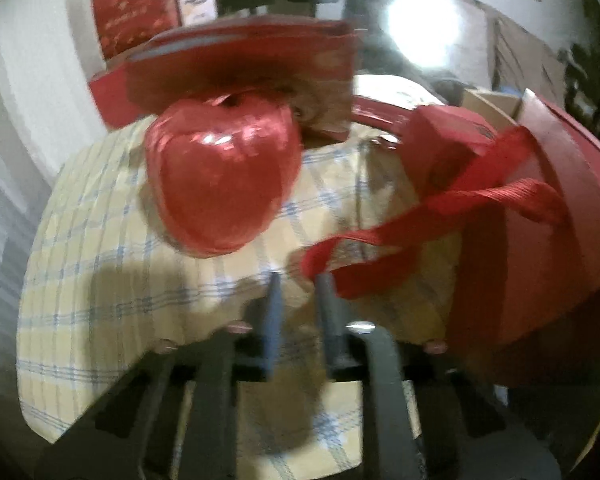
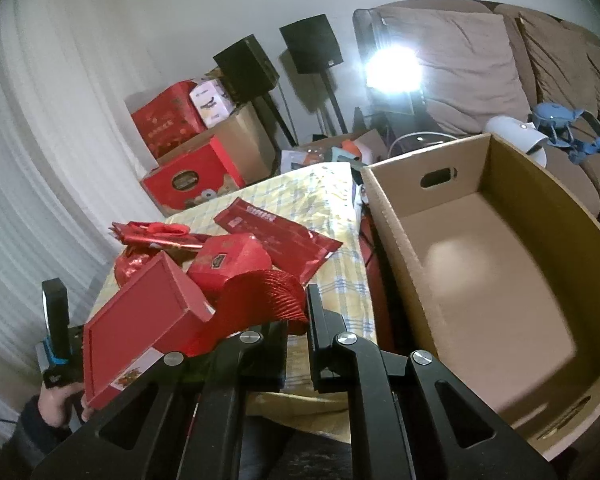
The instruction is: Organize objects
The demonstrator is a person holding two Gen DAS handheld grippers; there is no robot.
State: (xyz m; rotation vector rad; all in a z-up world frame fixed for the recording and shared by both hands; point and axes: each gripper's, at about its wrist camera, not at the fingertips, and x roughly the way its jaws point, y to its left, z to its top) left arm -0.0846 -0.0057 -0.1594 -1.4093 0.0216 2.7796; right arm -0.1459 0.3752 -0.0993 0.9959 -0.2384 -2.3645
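In the left wrist view my left gripper [image 1: 298, 280] is shut on the red ribbon handle [image 1: 440, 208] of a flat red gift box [image 1: 552, 216], which hangs tilted at the right. A shiny red apple-shaped package [image 1: 220, 176] sits on the checked tablecloth [image 1: 100, 260] just ahead. In the right wrist view my right gripper [image 2: 296, 300] is shut on a red honeycomb paper ornament [image 2: 260, 296]. The flat red box [image 2: 140, 320] shows at its left, with a small red box [image 2: 228, 260] and a red foil packet [image 2: 276, 236] behind.
An empty open cardboard box [image 2: 500, 264] stands to the right of the table. Red gift boxes [image 2: 188, 176] and cartons, black speakers [image 2: 244, 64], a bright lamp [image 2: 392, 68] and a sofa [image 2: 480, 60] lie beyond. A red gift bag [image 1: 240, 60] stands behind the apple.
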